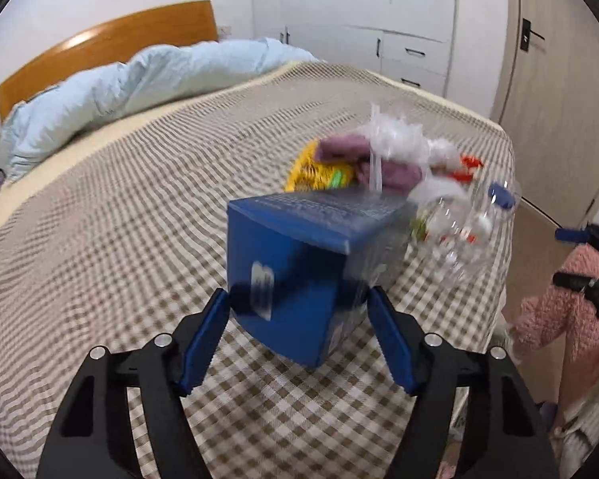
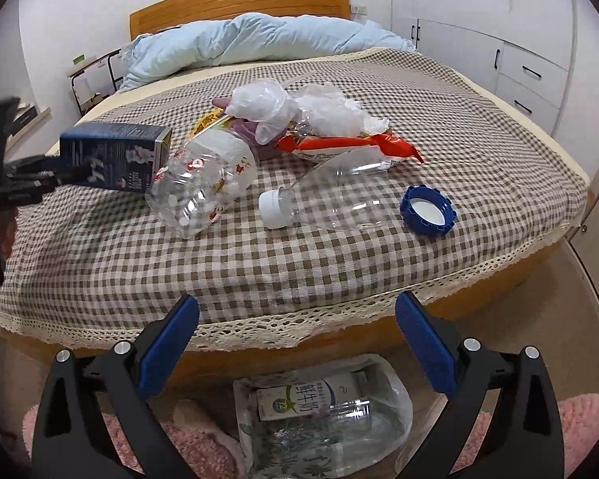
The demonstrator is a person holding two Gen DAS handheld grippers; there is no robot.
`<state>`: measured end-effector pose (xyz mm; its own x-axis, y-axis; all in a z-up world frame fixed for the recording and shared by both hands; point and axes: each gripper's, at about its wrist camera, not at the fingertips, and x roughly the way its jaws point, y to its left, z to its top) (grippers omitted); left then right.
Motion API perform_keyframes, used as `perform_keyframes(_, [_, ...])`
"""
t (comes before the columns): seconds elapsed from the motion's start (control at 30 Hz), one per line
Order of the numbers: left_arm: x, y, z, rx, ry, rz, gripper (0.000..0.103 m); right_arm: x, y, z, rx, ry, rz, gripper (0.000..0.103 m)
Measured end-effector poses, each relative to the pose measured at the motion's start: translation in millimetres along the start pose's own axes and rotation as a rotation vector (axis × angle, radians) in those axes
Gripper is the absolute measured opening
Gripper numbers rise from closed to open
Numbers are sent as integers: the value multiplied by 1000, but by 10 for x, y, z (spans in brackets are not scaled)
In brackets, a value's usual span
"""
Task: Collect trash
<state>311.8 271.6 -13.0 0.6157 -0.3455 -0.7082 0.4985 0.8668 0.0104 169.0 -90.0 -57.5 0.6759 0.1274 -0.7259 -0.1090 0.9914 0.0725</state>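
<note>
**Blue carton lifted from the bed, trash bag waiting below**

The bed with its checked cover carries the pile of trash, and on the floor in front of it stands a clear trash bag, which already holds a milk carton and some clear plastic. The step in hand, as I judge it, is the picking of the blue carton: the left tool has its jaws on both sides of the carton's near end, and the carton is tilted with its far part off the cover, so it seems to be gripped, though the blur does not let me see the pads press for certain. The right tool stands open and empty, over the edge of the bed and above the bag.

The next move calls for carrying the carton over the edge of the bed to the mouth of the bag and letting it go there. The carton is light but stiff, so a grip at one end may let it swing.

The right wrist view alone shows the bag and the full row of remaining things: the printed clear bottle, the plain bottle with a white cap, the red wrapper, the crumpled white plastic and the blue lid. The left wrist view alone shows the jaws against the carton from close.
</note>
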Motion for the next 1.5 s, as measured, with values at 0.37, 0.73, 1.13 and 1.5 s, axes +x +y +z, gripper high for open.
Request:
perform_keyframes(0.37, [-222, -484, 237, 82, 81, 183, 65, -118, -8, 0, 4, -24, 23, 95])
perform_keyframes(0.73, [-340, -589, 310, 13, 97, 38, 65, -176, -125, -10, 29, -31, 34, 95])
perform_keyframes(1.13, [-153, -406, 409, -71, 124, 25, 76, -223, -169, -47, 35, -34, 52, 95])
perform_keyframes(1.5, [-234, -140, 340, -143, 72, 99, 30, -166, -191, -72, 44, -19, 56, 95])
